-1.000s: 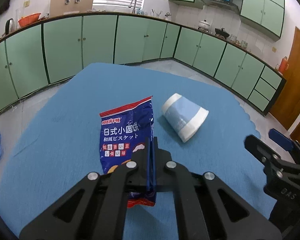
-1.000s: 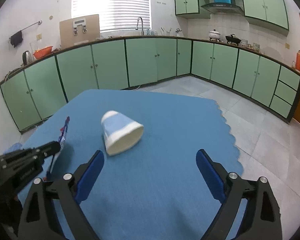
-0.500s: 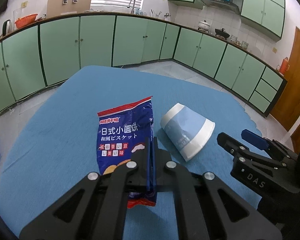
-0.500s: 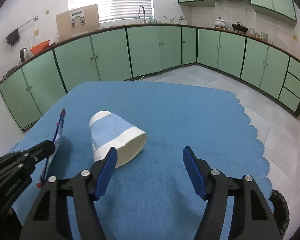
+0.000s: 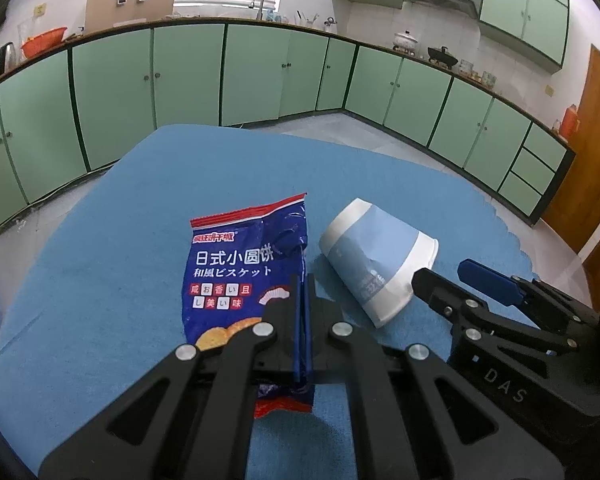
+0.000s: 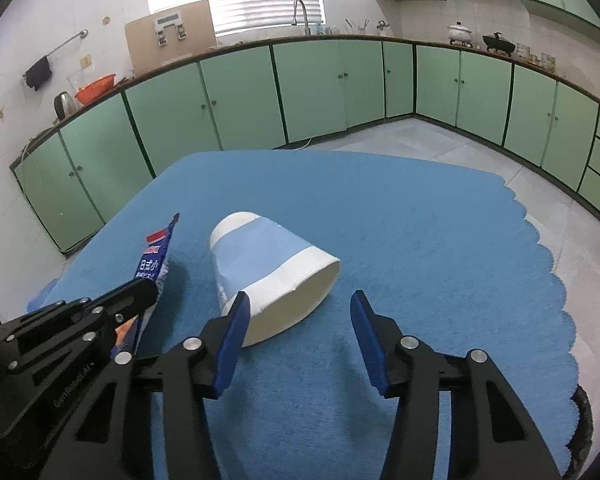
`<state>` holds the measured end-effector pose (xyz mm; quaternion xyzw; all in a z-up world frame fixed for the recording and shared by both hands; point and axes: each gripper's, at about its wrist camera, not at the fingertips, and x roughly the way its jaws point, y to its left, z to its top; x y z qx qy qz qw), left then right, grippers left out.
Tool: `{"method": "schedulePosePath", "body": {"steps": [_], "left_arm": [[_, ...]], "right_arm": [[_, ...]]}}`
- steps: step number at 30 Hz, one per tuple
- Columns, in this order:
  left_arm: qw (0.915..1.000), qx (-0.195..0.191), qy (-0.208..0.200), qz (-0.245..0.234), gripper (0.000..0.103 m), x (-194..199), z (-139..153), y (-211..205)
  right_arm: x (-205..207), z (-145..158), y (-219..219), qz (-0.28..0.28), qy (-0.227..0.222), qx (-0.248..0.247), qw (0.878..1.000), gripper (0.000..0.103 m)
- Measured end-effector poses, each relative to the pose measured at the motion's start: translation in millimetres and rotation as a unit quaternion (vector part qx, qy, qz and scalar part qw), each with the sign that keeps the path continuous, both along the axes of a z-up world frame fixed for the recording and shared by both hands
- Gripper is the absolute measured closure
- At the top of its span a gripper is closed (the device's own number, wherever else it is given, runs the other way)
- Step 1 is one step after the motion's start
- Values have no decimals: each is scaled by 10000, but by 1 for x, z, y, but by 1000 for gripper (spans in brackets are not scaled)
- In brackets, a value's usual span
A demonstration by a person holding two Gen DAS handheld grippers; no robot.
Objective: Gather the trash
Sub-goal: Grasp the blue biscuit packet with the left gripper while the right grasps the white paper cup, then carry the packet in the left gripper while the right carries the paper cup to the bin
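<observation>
Underneath: blue tablecloth; green cabinets around. Left gripper pinches snack bag; right gripper unclenched, narrowing.

Both wrist views look forward and steeply down along their own fingers, close above the blue tablecloth, facing the green cabinets at twelve o'clock. The left view sits beside the right, whose gripper enters at four o'clock. Both share the paper cup, snack bag and window wall.
</observation>
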<state>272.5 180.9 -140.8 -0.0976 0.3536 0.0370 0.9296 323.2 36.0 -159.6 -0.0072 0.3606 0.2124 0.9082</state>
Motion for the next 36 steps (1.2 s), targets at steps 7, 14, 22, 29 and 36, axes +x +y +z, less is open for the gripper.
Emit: {"method": "schedulePosePath", "body": {"steps": [7,14,22,29,36], "left_arm": [[10000,-22,41,32,103,0,-2,8],[9999,9,6,134,103,-5,2,22],[9999,-37,-15,153,103,-9,4,25],[9999,-43,-88,55,103,-13,14,16],[9995,-61,-236,-197,103,-22,27,-6]], "right_arm": [[5,0,7,144,151,137,9997,64],[8,0,11,351,255,413,9982,82],[5,4,17,590,243,556,9964,100],[-4,12,4,522,161,637,9965,100],[-25,33,-22,335,-79,540,9979,100]]}}
